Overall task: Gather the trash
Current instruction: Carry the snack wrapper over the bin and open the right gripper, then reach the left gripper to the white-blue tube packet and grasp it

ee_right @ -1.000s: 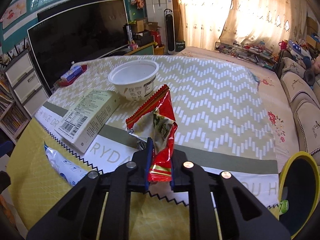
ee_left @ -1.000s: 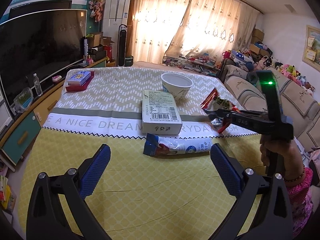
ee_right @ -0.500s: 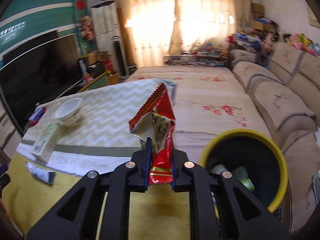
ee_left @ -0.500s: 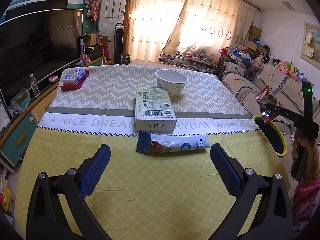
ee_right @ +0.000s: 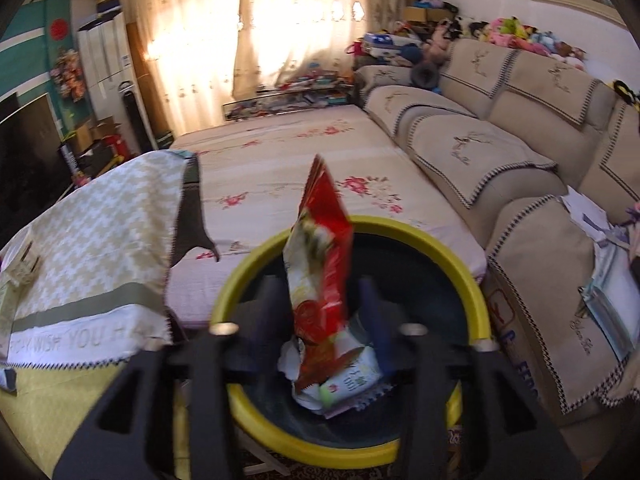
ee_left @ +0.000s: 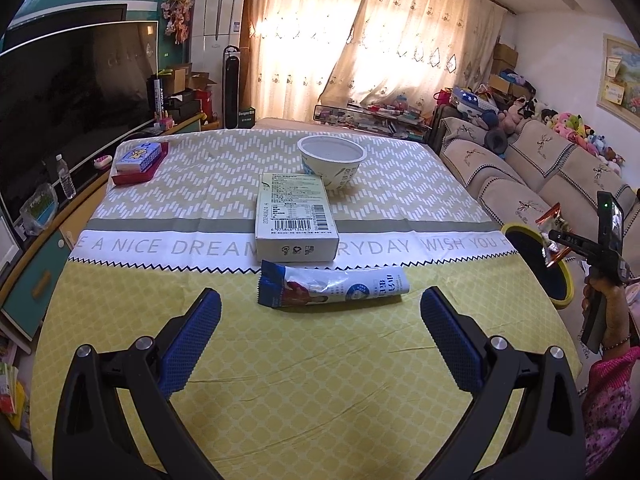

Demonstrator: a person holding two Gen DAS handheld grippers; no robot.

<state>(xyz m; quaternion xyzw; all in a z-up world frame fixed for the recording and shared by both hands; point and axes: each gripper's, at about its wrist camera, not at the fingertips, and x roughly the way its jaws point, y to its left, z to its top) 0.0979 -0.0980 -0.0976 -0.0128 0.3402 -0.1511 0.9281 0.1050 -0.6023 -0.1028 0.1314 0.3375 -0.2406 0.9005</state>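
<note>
My right gripper (ee_right: 320,316) is open over the yellow-rimmed bin (ee_right: 444,256), its fingers blurred. The red snack wrapper (ee_right: 320,256) hangs free between the jaws, its lower end inside the bin, above other wrappers (ee_right: 348,380). In the left wrist view the right gripper (ee_left: 554,242) hovers over the bin (ee_left: 560,296) past the table's right edge. My left gripper (ee_left: 320,328) is open and empty above the yellow cloth, just before a blue-and-white wrapper (ee_left: 332,286). Behind it lie a pale carton (ee_left: 294,216) and a white bowl (ee_left: 331,160).
A red tray with a blue box (ee_left: 138,160) sits at the table's far left. A TV (ee_left: 60,100) stands on the left. A beige sofa (ee_right: 520,168) runs right of the bin. A floral-sheeted bed (ee_right: 288,160) lies beyond it.
My right gripper swung right from the table to above the bin and opened; the red wrapper has slipped from the jaws. My left gripper stayed open and rose slightly.
</note>
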